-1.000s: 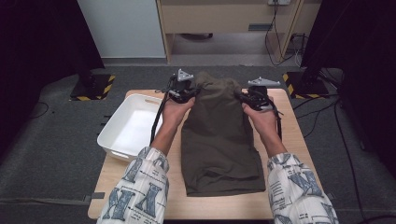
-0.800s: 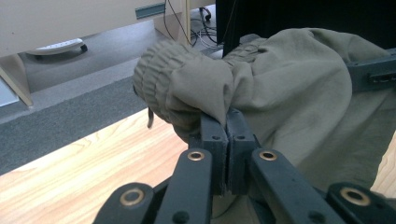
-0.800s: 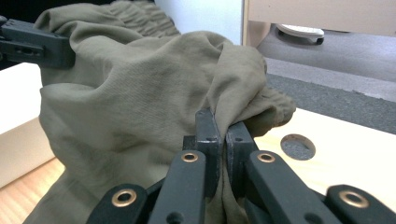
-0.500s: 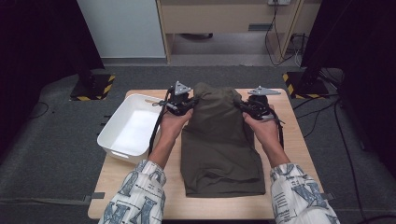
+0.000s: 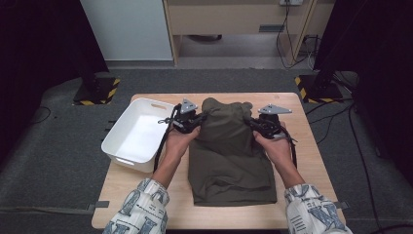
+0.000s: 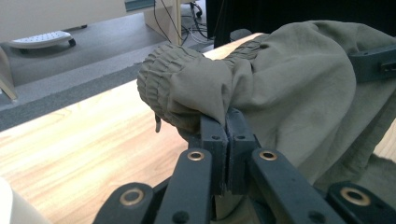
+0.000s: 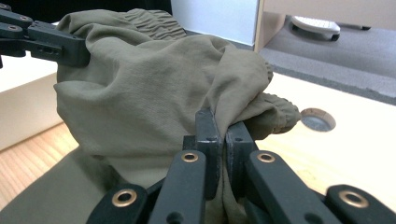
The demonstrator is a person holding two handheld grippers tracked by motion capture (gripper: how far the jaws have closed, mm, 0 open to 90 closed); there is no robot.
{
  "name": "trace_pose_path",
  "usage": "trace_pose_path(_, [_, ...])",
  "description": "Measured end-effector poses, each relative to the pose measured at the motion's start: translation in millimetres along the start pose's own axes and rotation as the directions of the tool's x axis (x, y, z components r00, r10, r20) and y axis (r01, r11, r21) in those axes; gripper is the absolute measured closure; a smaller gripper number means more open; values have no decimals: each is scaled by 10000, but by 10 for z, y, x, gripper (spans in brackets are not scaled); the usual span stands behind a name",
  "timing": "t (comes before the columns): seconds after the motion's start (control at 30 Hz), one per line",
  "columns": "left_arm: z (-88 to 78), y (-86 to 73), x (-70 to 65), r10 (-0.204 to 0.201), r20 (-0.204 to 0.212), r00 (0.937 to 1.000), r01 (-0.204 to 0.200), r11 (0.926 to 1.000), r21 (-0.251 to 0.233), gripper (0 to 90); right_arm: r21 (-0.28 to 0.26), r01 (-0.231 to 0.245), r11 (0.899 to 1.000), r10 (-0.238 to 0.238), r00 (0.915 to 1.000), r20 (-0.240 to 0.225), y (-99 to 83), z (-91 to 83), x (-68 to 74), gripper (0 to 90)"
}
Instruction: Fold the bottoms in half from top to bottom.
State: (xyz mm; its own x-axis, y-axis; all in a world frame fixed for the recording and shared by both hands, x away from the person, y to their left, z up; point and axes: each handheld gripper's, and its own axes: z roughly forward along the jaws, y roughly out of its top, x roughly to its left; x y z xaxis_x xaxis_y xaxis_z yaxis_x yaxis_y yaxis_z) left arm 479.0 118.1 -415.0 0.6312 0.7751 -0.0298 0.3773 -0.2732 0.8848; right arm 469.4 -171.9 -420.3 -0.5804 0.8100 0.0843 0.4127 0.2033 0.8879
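The left hand-held gripper [image 5: 195, 118] is clamped on the left edge of an olive-green garment [image 5: 229, 156], its jaws pressed together with a fold of cloth pinched between them; in the left gripper view the pinched fold [image 6: 205, 100] sits right at the jaw tips, with a gathered elastic hem bulging just beyond them. The right hand-held gripper [image 5: 257, 126] is likewise closed on the garment's right edge, cloth running down between its jaws in the right gripper view [image 7: 219, 123].

The garment hangs bunched between the two hand-held grippers, its far end lifted and folded toward the person, while the near part lies flat on the bench [image 5: 321, 161], below and between both hands. In each gripper view the other hand-held gripper shows across the bunched cloth, gripping the far side.

A white plastic bin [image 5: 141, 134] stands on the bench just outside the left hand-held gripper, close beside the left hand [image 5: 179, 141]. A round cable hole [image 7: 318, 119] in the bench lies beyond the right hand-held gripper.
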Motion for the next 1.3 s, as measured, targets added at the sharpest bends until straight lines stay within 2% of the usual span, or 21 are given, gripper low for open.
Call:
trace_pose_path(0.2, [2, -150, -73, 94, 135, 9999, -95, 9999, 42, 881, 222, 215, 9995, -215, 9998, -14, -137, -14, 14, 876])
trace_pose_path(0.27, [5, -201, -90, 128, 201, 9997, -129, 9999, 77, 881, 242, 175, 9996, -174, 9998, -29, -186, -21, 16, 876])
trace_pose_path(0.4, [56, -320, -86, -77, 301, 9995, 69, 9997, 239, 881, 373, 131, 9992, -126, 9998, -130, -298, -8, 22, 876])
trace_pose_path(0.6, [54, -434, -130, 1, 383, 9993, -15, 9994, 347, 880, 532, 168, 9984, -158, 9997, -180, -420, -3, 46, 875])
trace_pose_path(0.7, [68, -509, -142, 83, 408, 9991, -103, 9988, 476, 876, 567, 152, 9983, -138, 9996, -243, -502, -9, 70, 871])
trace_pose_path(0.87, [88, -701, -160, -87, 584, 9983, 48, 9977, 674, 875, 803, 303, 9963, -280, 9992, -294, -663, 5, 151, 859])
trace_pose_path(1.0, [88, -816, -188, -17, 767, 9971, -39, 9973, 730, 861, 916, 305, 9953, -292, 9995, -153, -777, 13, 195, 797])
trace_pose_path(1.1, [85, -863, -198, -56, 866, 9962, -13, 9968, 794, 847, 998, 291, 9946, -283, 9996, -93, -820, -1, 198, 701])
trace_pose_path(1.23, [79, -916, -224, -117, 977, 9951, 23, 9955, 952, 817, 926, 99, 9957, -91, 9999, -91, -860, -49, 196, 700])
trace_pose_path(1.3, [71, -949, -244, -15, 999, 9950, -89, 9945, 1039, 811, 1020, 29, 9948, -16, 9999, -127, -898, -69, 207, 692])
